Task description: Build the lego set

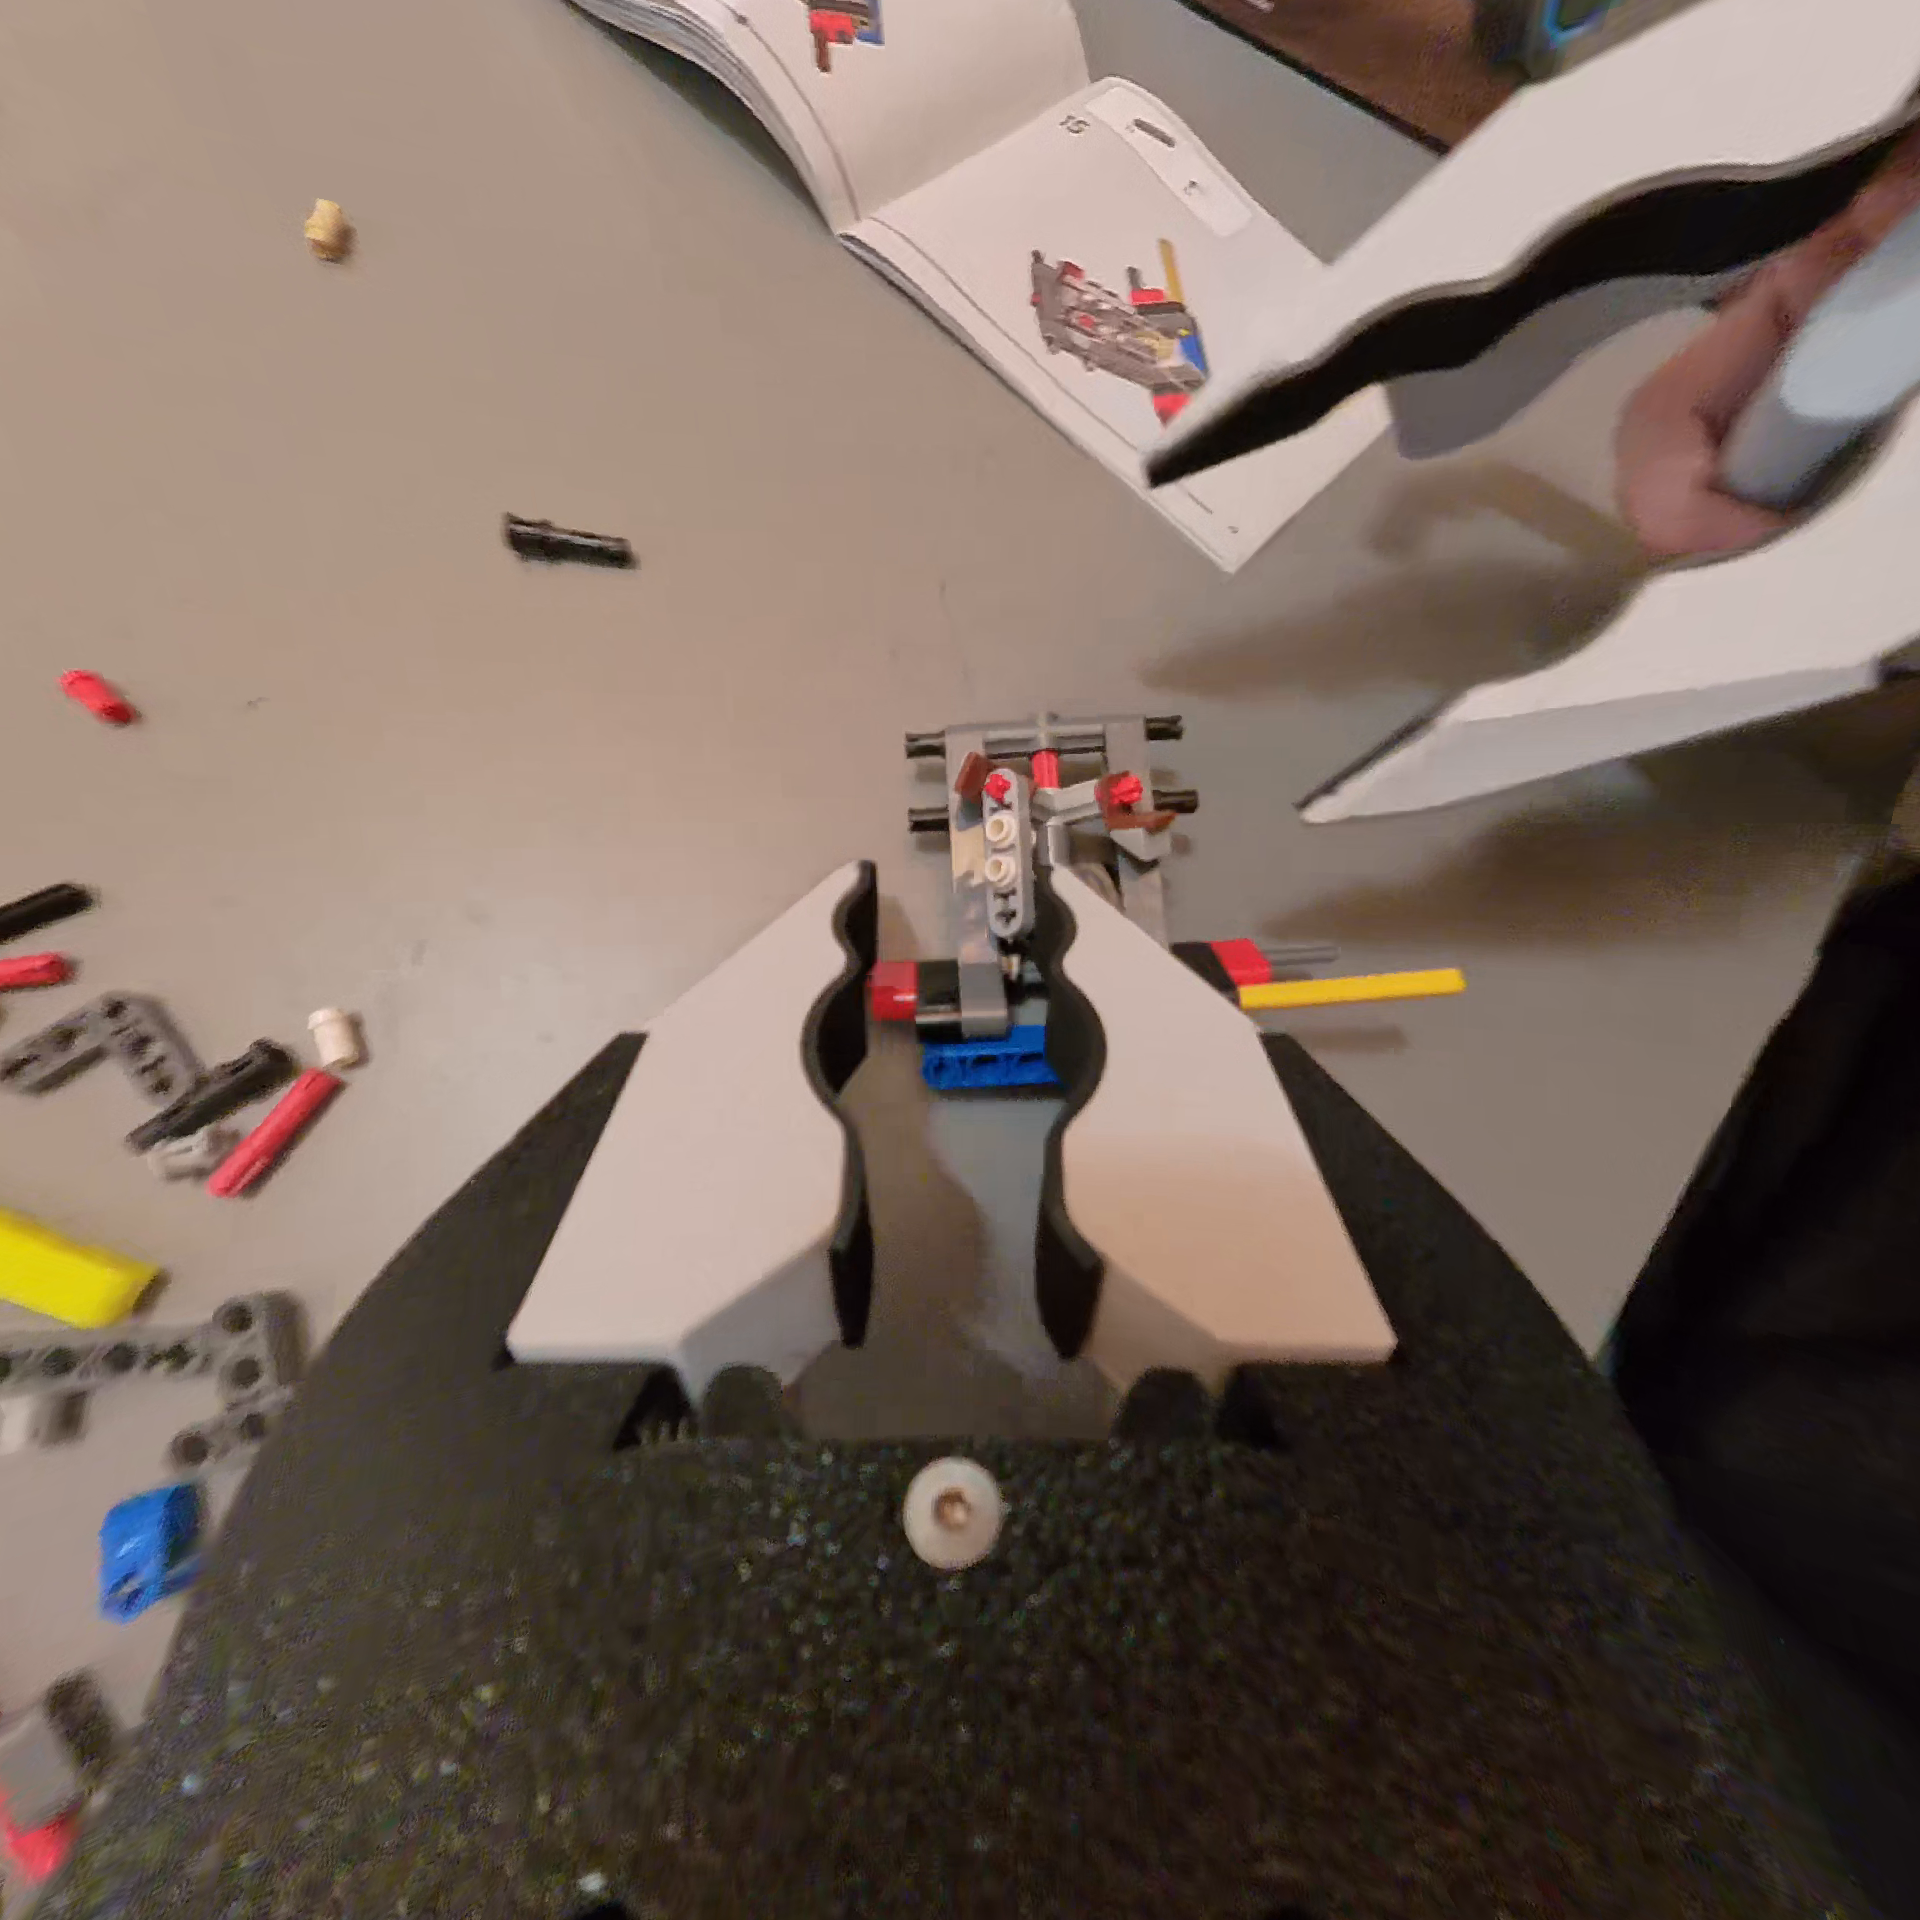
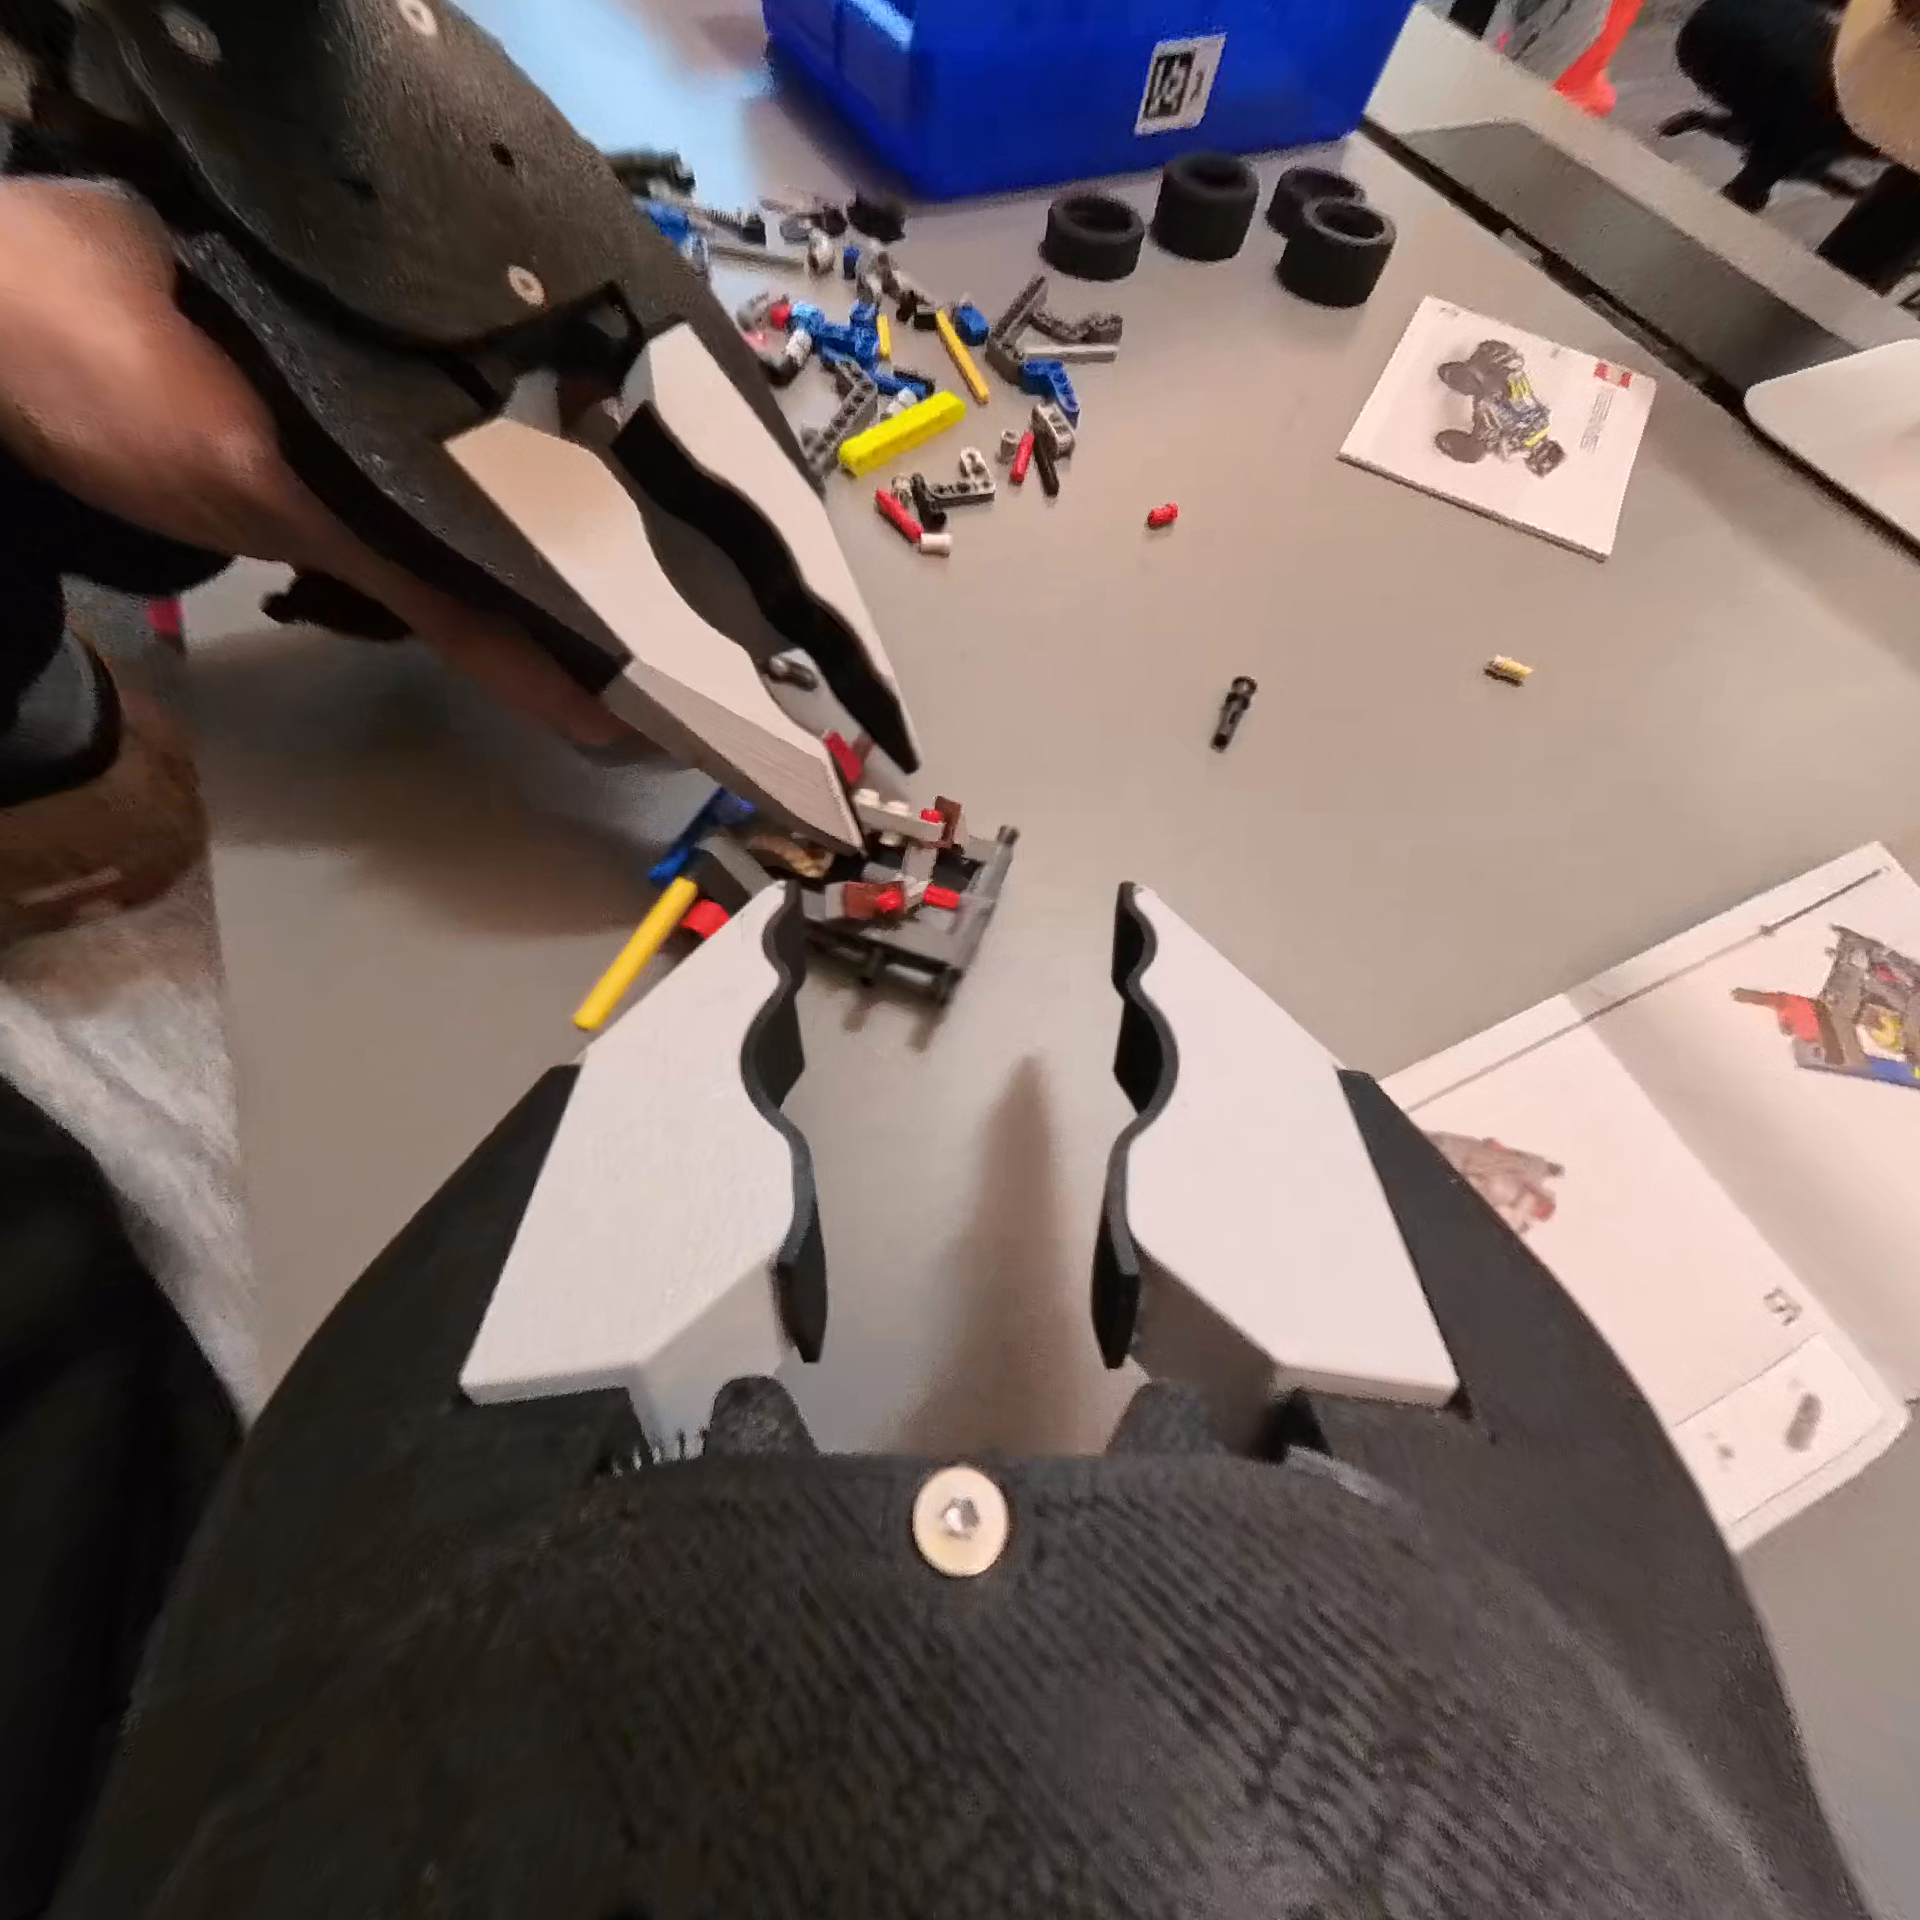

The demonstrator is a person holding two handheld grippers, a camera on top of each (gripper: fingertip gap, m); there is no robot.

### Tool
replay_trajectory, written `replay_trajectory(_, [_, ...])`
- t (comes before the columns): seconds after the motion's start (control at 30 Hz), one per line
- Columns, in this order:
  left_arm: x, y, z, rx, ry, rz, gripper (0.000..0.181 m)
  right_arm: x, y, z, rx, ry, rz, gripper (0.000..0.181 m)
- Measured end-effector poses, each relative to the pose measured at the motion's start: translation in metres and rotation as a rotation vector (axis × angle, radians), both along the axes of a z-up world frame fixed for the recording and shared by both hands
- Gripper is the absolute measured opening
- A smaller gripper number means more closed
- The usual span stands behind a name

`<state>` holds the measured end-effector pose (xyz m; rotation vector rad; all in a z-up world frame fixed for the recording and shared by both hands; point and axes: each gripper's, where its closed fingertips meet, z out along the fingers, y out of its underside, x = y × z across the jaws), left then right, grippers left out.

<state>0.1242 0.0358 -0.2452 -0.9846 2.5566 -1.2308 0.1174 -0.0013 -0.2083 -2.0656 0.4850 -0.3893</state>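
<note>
A small lego assembly [image 1: 1039, 821] of grey beams, black pins, red and blue parts sits on the grey table [image 1: 727, 520]. A yellow axle [image 1: 1351, 987] sticks out of its side. My left gripper [image 1: 961, 883] is shut on the assembly's near end, around its black and grey block. In the right wrist view the left gripper [image 2: 885, 802] comes in from the upper left and pinches the assembly [image 2: 935, 904]. My right gripper [image 2: 954, 894] is open and empty, just short of the assembly. It also shows in the left wrist view [image 1: 1226, 644], at the upper right.
An open instruction booklet [image 1: 1039, 239] lies beyond the assembly, and a second booklet [image 2: 1496, 426] lies farther off. Loose parts [image 2: 914, 395] are heaped near a blue bin [image 2: 1039, 83] and several black tyres [image 2: 1205, 208]. A black pin [image 2: 1232, 712], a tan pin [image 2: 1507, 670] and a red pin [image 2: 1162, 514] lie apart. About 6 cm separates my left fingertips from my right. Between my left fingertips and the black pin [image 2: 1232, 712] there is roughly 10 cm. It turns up in the left wrist view [image 1: 574, 541] as well.
</note>
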Motion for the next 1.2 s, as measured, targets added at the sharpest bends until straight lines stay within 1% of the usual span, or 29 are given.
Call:
replay_trajectory(0.1, [0.004,0.014,0.007,0.014,-0.086,0.006,0.026,-0.017,0.005,0.013,0.084,-0.034,-0.044,0.06])
replay_trajectory(0.13, [0.004,0.017,0.009,0.006,-0.085,-0.011,0.027,-0.022,0.009,0.019,0.103,-0.067,-0.054,0.06])
replay_trajectory(0.2, [0.004,0.022,0.01,-0.013,-0.055,-0.046,0.028,-0.03,0.019,0.02,0.089,-0.144,-0.055,0.056])
replay_trajectory(0.27, [0.005,0.029,0.013,-0.027,-0.042,-0.061,0.026,-0.029,0.027,0.011,0.016,-0.226,-0.054,0.053])
replay_trajectory(0.37, [-0.001,0.034,0.008,-0.025,0.016,-0.104,0.021,-0.023,0.028,-0.007,-0.079,-0.262,-0.035,0.049])
replay_trajectory(0.47, [-0.015,0.027,0.005,-0.041,0.054,-0.154,0.015,-0.011,0.016,-0.011,-0.112,-0.271,-0.041,0.046])
replay_trajectory(0.57, [-0.028,0.022,0.0,-0.026,0.078,-0.177,0.009,0.006,-0.003,-0.018,-0.145,-0.242,-0.061,0.046])
replay_trajectory(0.63, [-0.03,0.017,0.001,-0.047,0.087,-0.158,0.007,0.017,-0.015,-0.019,-0.154,-0.225,-0.084,0.046])
replay_trajectory(0.73, [-0.03,0.012,0.001,-0.07,0.096,-0.093,0.008,0.022,-0.019,-0.008,-0.128,-0.233,-0.113,0.043])
replay_trajectory(0.8, [-0.03,0.011,0.002,-0.093,0.106,-0.032,0.008,0.015,-0.012,0.001,-0.074,-0.239,-0.125,0.039])
replay_trajectory(0.87, [-0.03,0.009,0.002,-0.127,0.098,0.037,0.008,0.002,0.004,0.001,-0.026,-0.232,-0.094,0.037])
replay_trajectory(0.9, [-0.031,0.007,0.002,-0.147,0.093,0.059,0.009,-0.003,0.012,0.0,-0.022,-0.253,-0.07,0.036])
replay_trajectory(0.93, [-0.033,0.005,0.003,-0.163,0.087,0.071,0.011,-0.003,0.016,-0.003,-0.065,-0.298,-0.06,0.032])
replay_trajectory(1.0, [-0.035,0.006,0.004,-0.165,0.065,0.082,0.018,0.0,0.019,-0.005,-0.132,-0.39,-0.057,0.032])
replay_trajectory(1.1, [-0.039,0.013,0.012,-0.171,0.029,0.075,0.019,0.007,0.018,-0.016,-0.214,-0.403,-0.04,0.032])
replay_trajectory(1.2, [-0.041,0.023,0.023,-0.156,-0.027,0.026,0.016,0.019,0.009,-0.017,-0.244,-0.415,-0.056,0.033])
